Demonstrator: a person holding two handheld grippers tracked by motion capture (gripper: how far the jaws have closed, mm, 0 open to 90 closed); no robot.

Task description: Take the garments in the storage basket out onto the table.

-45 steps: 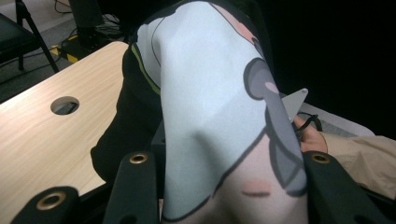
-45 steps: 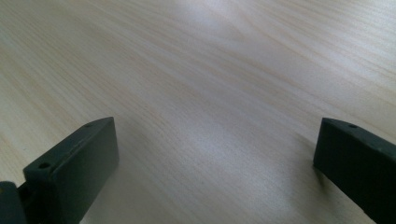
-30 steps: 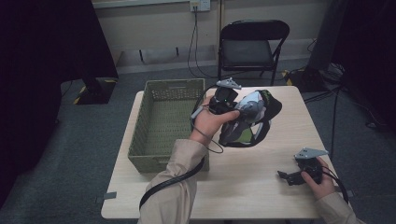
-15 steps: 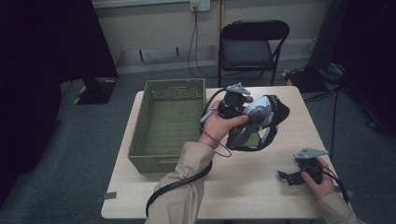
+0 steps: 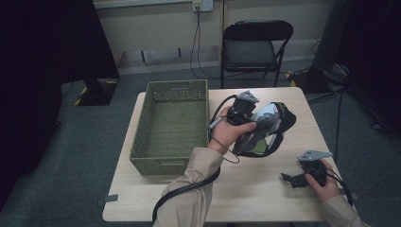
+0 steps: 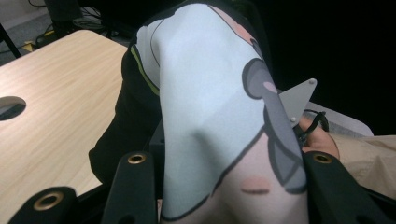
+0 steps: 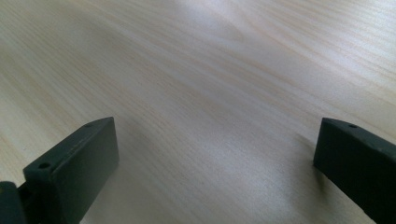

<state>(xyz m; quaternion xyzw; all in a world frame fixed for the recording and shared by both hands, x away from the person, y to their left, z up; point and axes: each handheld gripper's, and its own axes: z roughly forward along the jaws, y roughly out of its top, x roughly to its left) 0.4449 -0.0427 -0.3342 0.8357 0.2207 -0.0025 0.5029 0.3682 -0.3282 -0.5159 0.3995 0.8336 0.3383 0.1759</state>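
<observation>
A black cloth bag (image 5: 269, 130) with a pale grey printed panel and green trim hangs above the middle of the wooden table (image 5: 265, 194). My left gripper (image 5: 259, 122) is shut on it. In the left gripper view the printed cloth of the bag (image 6: 210, 102) runs down between the two black jaws of my left gripper (image 6: 229, 186). My right gripper (image 5: 289, 178) rests low over the table's front right, open. In the right gripper view the jaws of my right gripper (image 7: 215, 154) stand wide apart over bare wood.
An olive-green mesh basket (image 5: 161, 165), with nothing in it, stands on the left half of the table. A black folding chair (image 5: 255, 47) sits behind the far edge. Cables and a wall socket (image 5: 202, 5) are farther back.
My left gripper has carried the bag a little to the right, away from the basket's edge. The right gripper has stayed where it was.
</observation>
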